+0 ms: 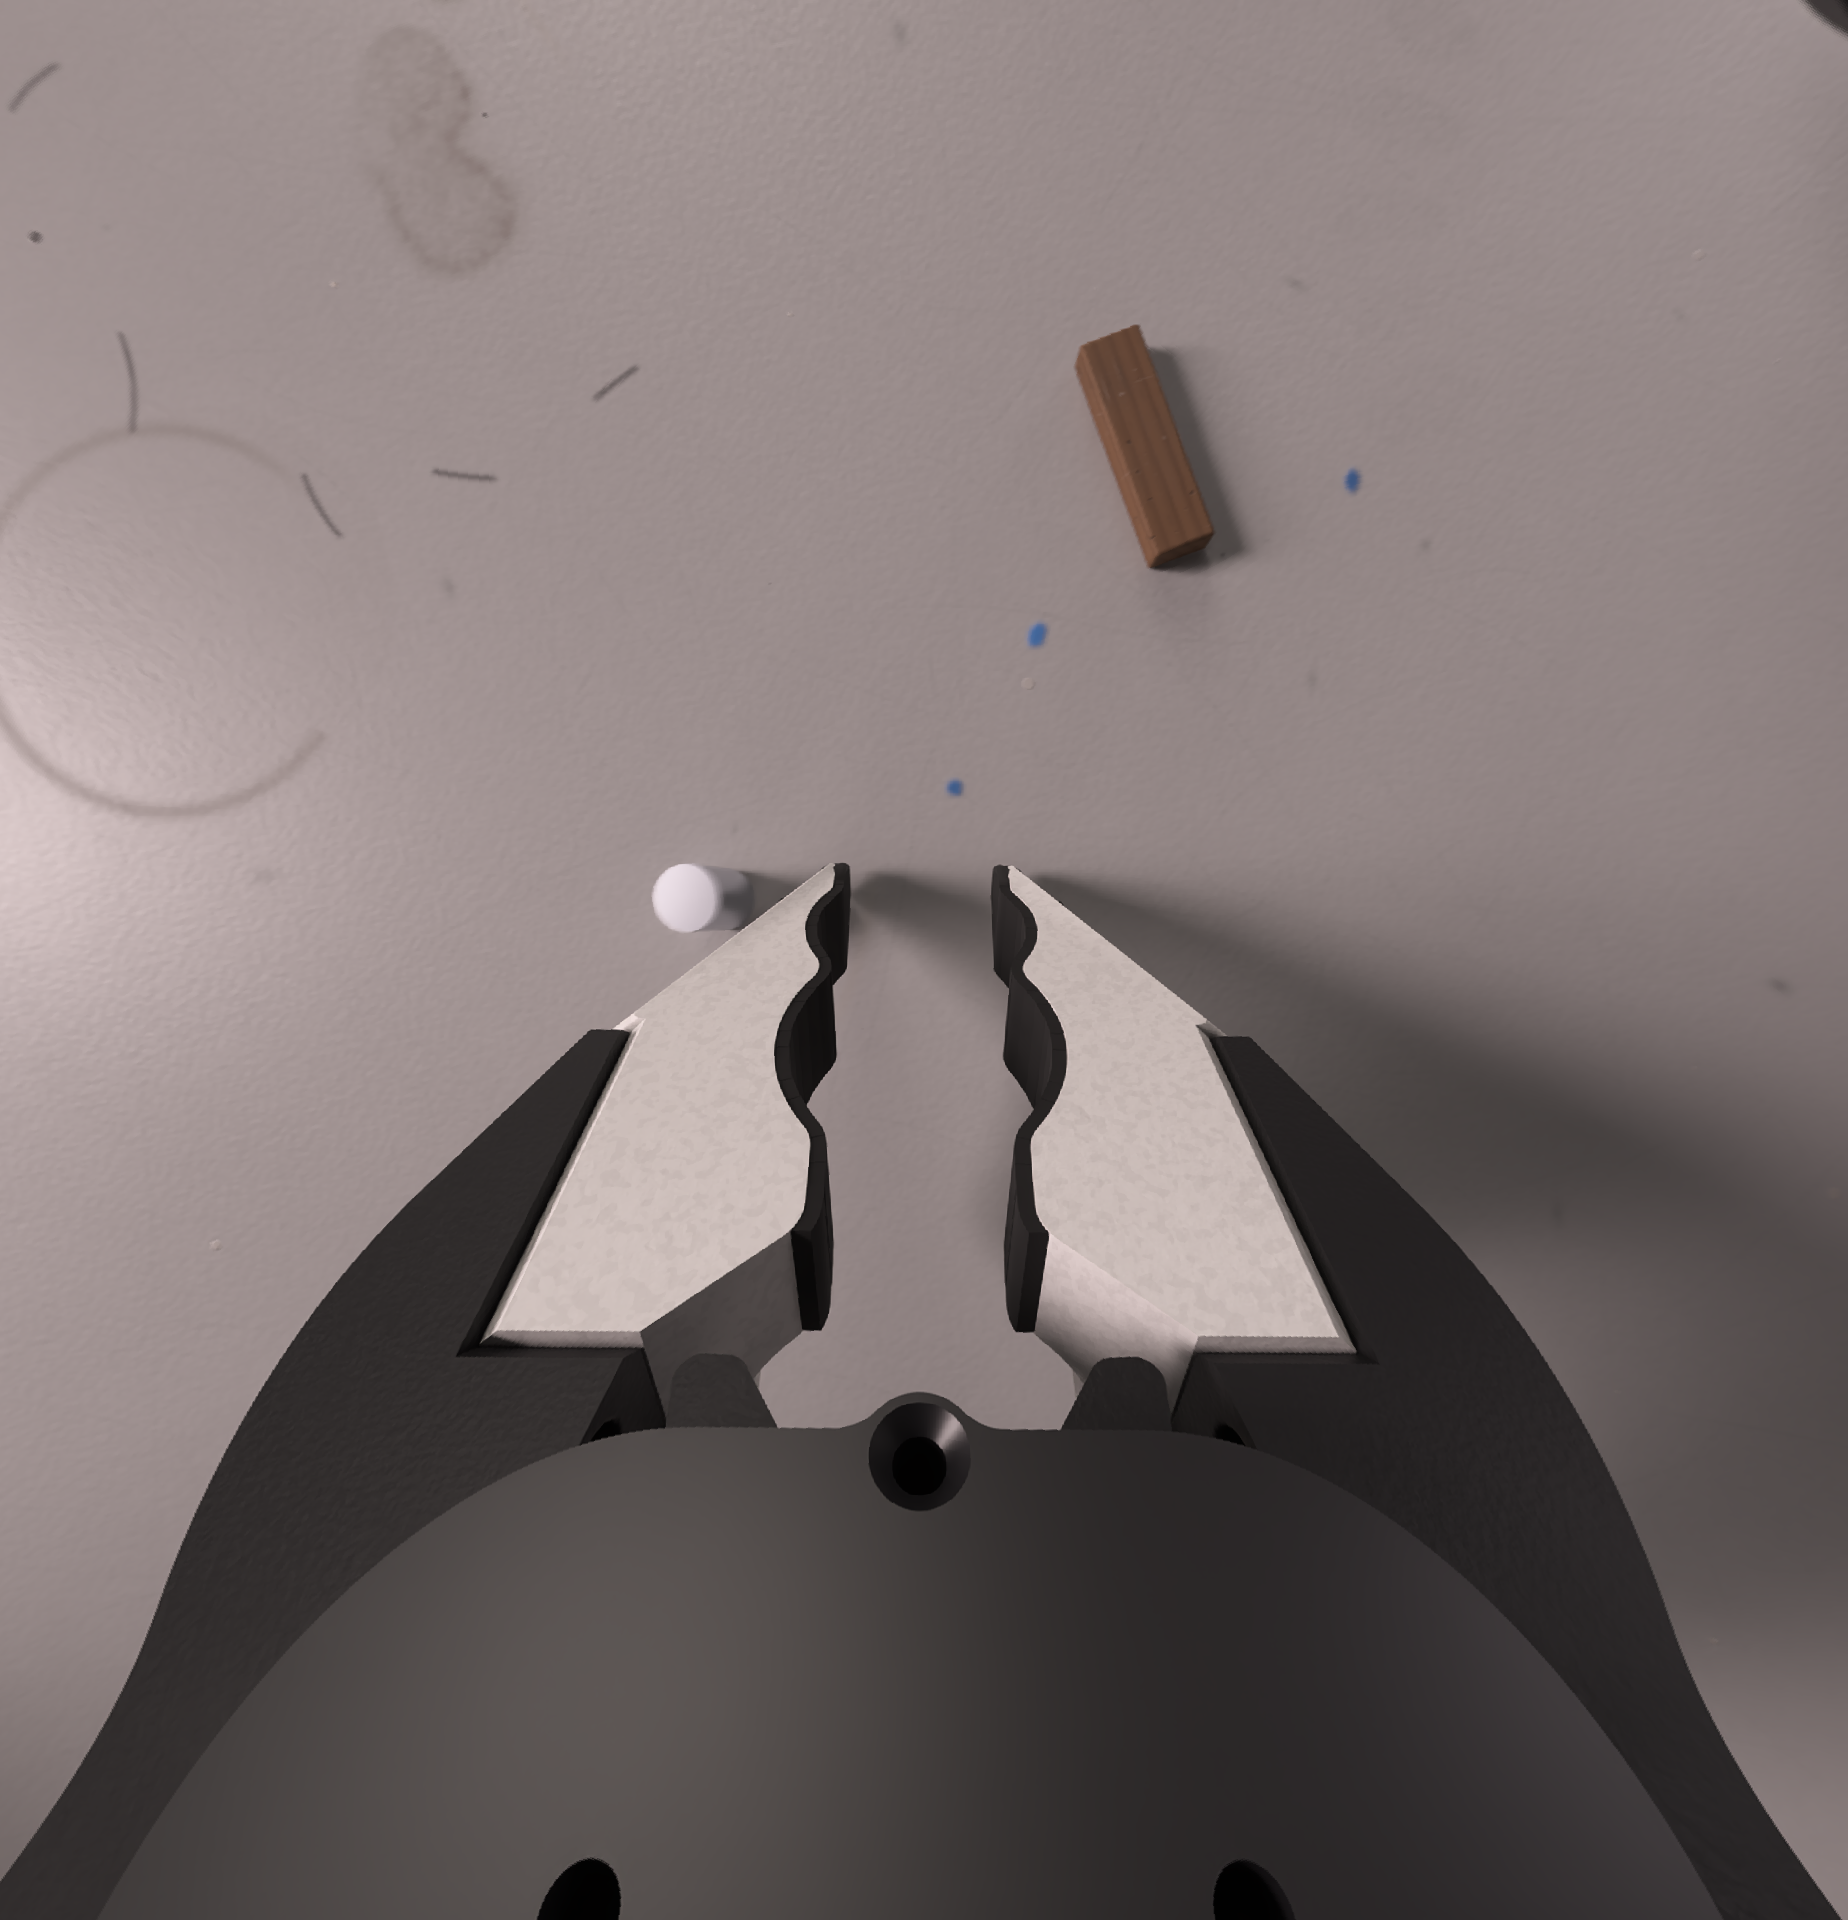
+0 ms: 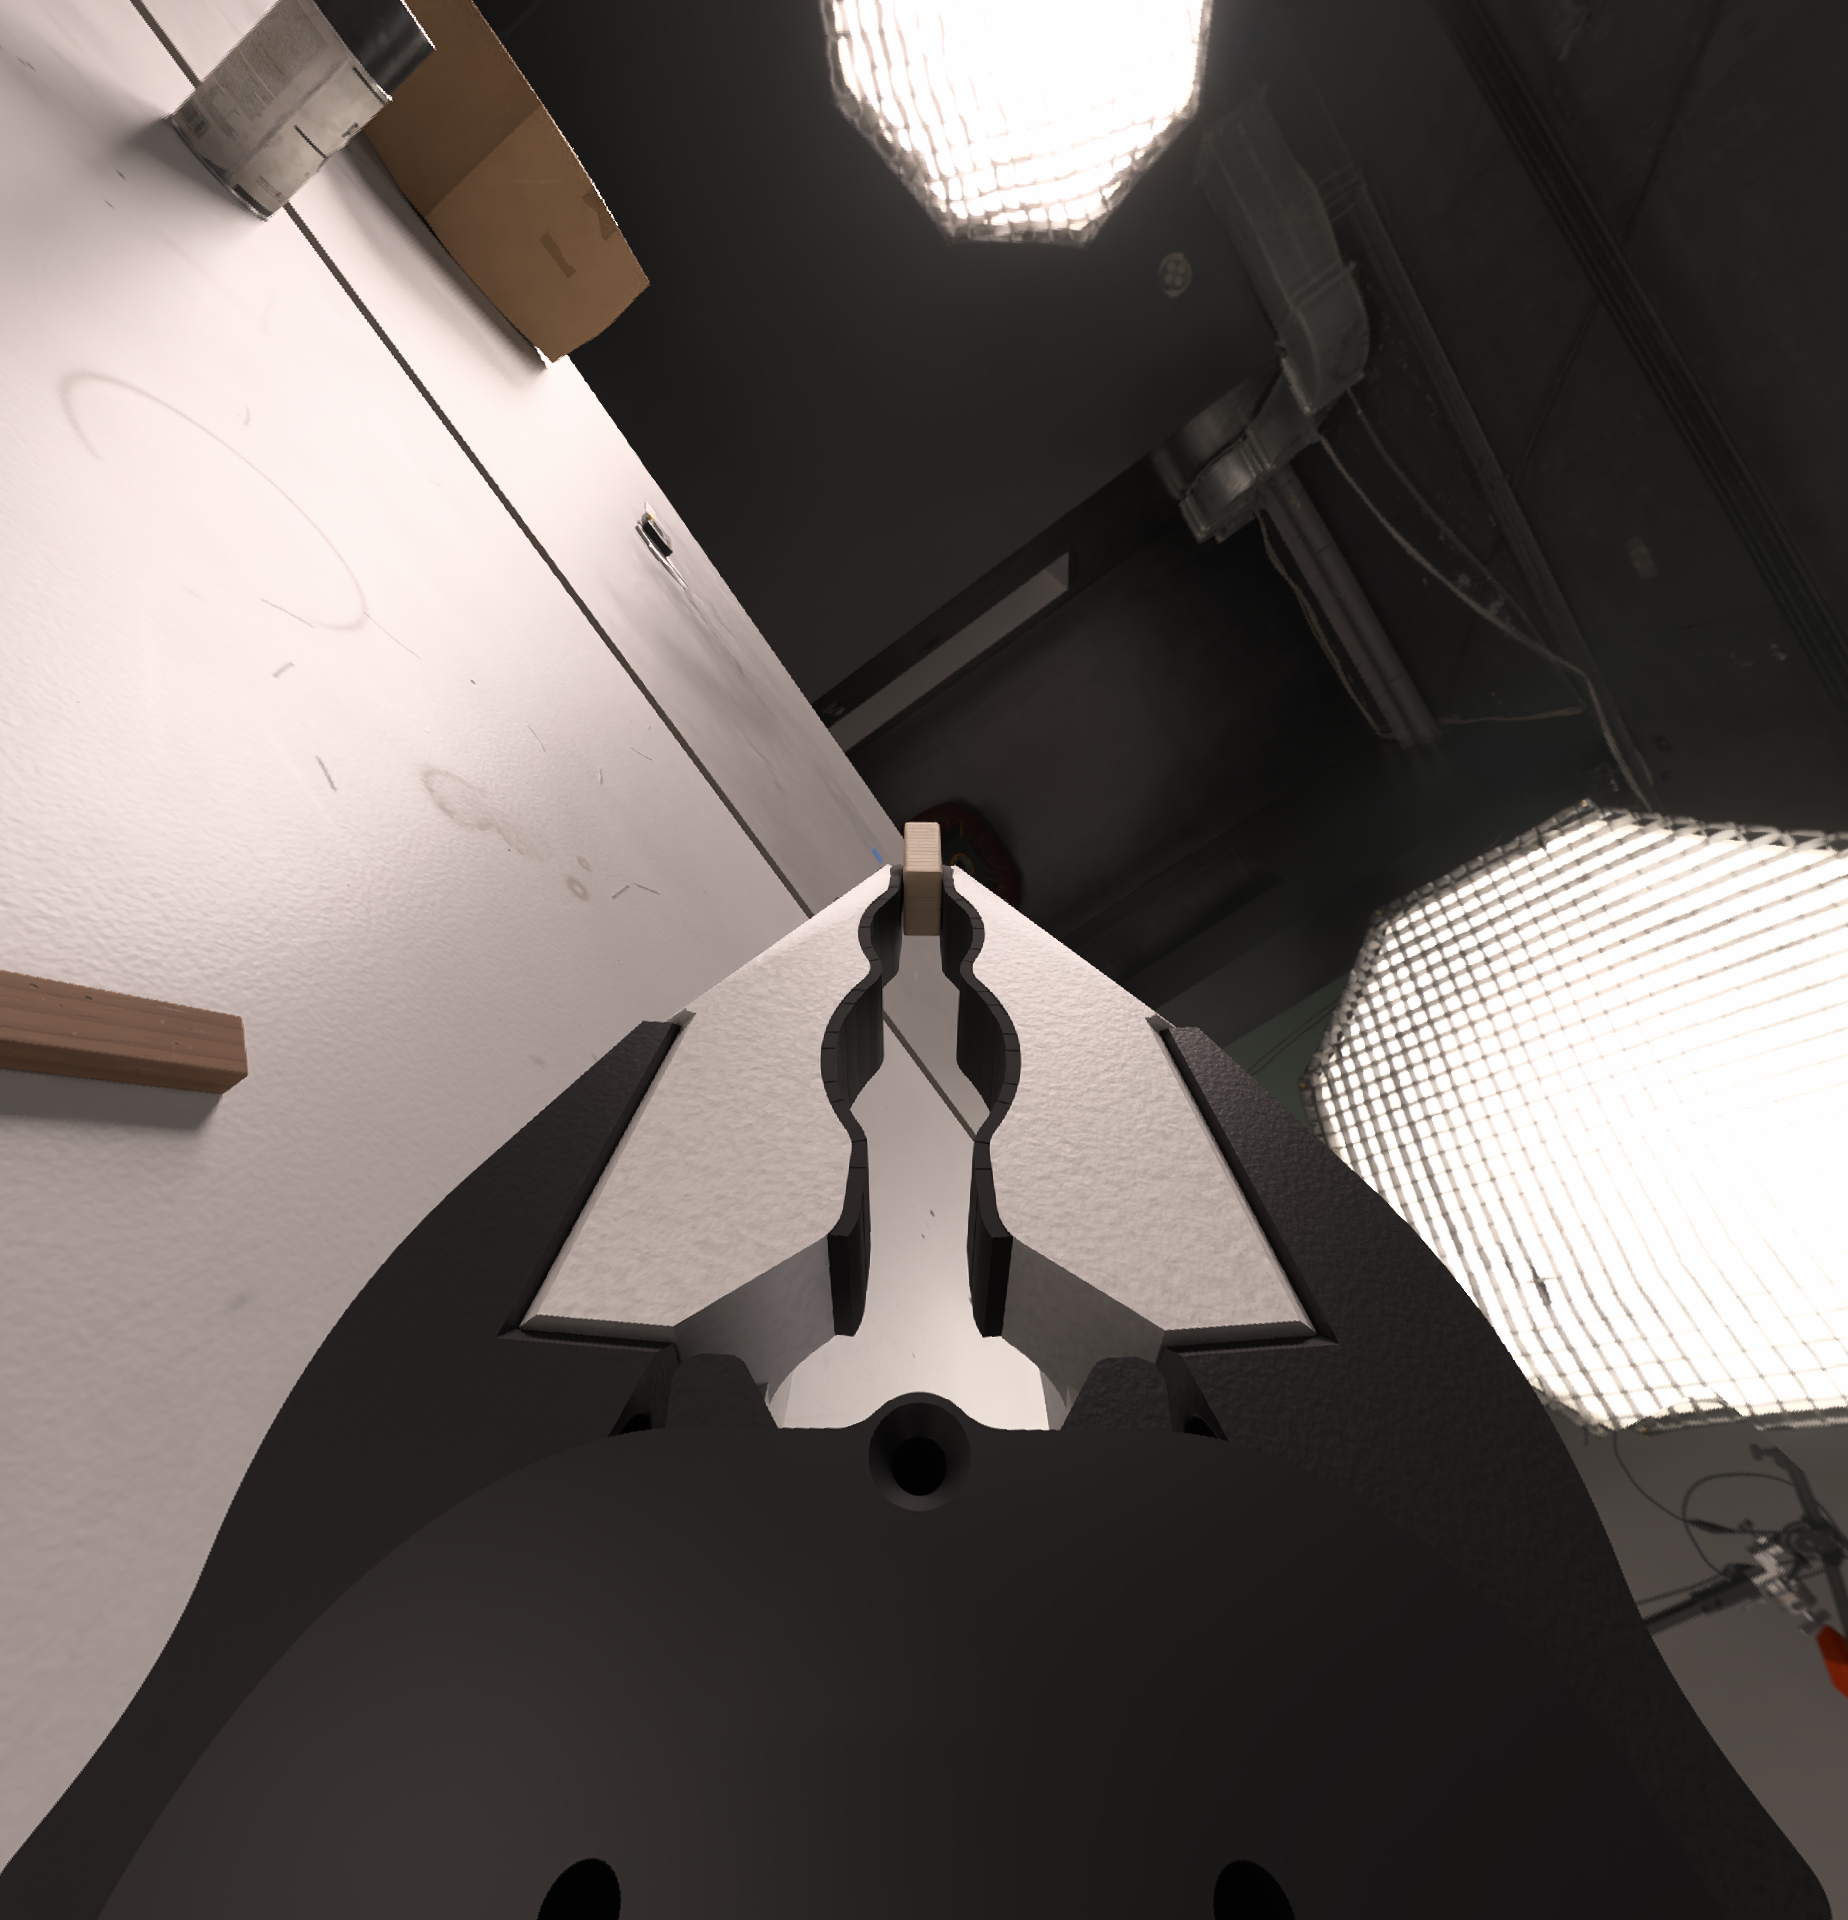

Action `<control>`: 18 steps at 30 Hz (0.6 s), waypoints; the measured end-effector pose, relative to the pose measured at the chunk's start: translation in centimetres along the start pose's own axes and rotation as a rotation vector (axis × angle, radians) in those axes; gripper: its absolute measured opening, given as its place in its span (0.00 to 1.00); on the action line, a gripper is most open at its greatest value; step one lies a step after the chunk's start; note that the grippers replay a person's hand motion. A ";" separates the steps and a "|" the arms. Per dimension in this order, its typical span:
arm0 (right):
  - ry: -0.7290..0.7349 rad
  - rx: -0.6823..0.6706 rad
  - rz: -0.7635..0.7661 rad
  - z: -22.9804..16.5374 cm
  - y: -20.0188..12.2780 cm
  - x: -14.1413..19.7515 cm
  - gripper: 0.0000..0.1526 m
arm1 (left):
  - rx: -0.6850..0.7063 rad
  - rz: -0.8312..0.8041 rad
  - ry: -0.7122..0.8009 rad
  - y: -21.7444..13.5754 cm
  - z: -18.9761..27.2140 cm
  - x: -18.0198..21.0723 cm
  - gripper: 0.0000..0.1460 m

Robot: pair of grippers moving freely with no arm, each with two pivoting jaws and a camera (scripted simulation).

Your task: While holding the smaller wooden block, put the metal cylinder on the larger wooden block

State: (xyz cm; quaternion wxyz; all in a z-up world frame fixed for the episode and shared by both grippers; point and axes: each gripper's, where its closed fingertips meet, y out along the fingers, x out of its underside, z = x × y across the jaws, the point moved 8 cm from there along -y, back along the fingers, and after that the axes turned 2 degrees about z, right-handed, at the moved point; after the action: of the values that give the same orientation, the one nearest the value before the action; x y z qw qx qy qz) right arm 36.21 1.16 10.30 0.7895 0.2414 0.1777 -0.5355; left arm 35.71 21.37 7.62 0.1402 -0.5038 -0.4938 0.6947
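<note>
Metal cylinder (image 1: pixel 698 899) sits just left of spread left gripper (image 1: pixel 921 894); right gripper (image 2: pixel 922 902) pinching smaller wooden block (image 2: pixel 922 873); larger wooden block (image 1: pixel 1144 447) far right.

**Two matching black-and-white grippers**

The left gripper (image 1: pixel 921 883) fills the lower half of its frame. Its housing is a broad, domed, matte charcoal shell with two round holes at the bottom edge and one recessed screw hole at its top centre. Two black arms fork upward from it, each carrying an inset panel of speckled off-white that tapers to a point. The inner faces are lined with black pads (image 1: pixel 828 935) cut in a wavy, scalloped profile. The right gripper (image 2: pixel 921 883) has the same build, with a rougher-looking white texture under brighter light.
</note>
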 end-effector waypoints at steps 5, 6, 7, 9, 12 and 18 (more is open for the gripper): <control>0.004 0.000 0.000 0.0 0.0 0.0 0.04 | -0.058 -0.030 -0.002 -0.3 -1.2 0.3 0.19; 0.004 0.000 0.000 0.0 0.0 0.0 0.04 | -0.070 -0.034 -0.008 -0.5 -1.4 0.3 0.19; 0.005 -0.001 0.000 0.0 0.0 0.0 0.04 | -0.082 -0.035 -0.020 -0.6 -1.7 0.4 0.19; 0.007 -0.001 -0.001 0.0 0.0 0.1 0.04 | -0.080 -0.001 -0.059 -1.0 -1.6 0.1 0.19; 0.007 -0.001 0.000 0.0 0.1 0.0 0.04 | -0.011 0.055 -0.077 -1.0 -0.5 -0.4 0.18; 0.006 -0.002 0.000 0.0 0.0 0.0 0.04 | -0.061 -0.032 -0.047 -0.1 -0.2 -0.3 0.13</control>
State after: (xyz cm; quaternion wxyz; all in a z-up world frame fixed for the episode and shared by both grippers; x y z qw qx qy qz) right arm 36.24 1.12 10.31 0.7892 0.2423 0.1804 -0.5347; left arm 35.95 21.27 7.85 0.1240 -0.4835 -0.5259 0.6887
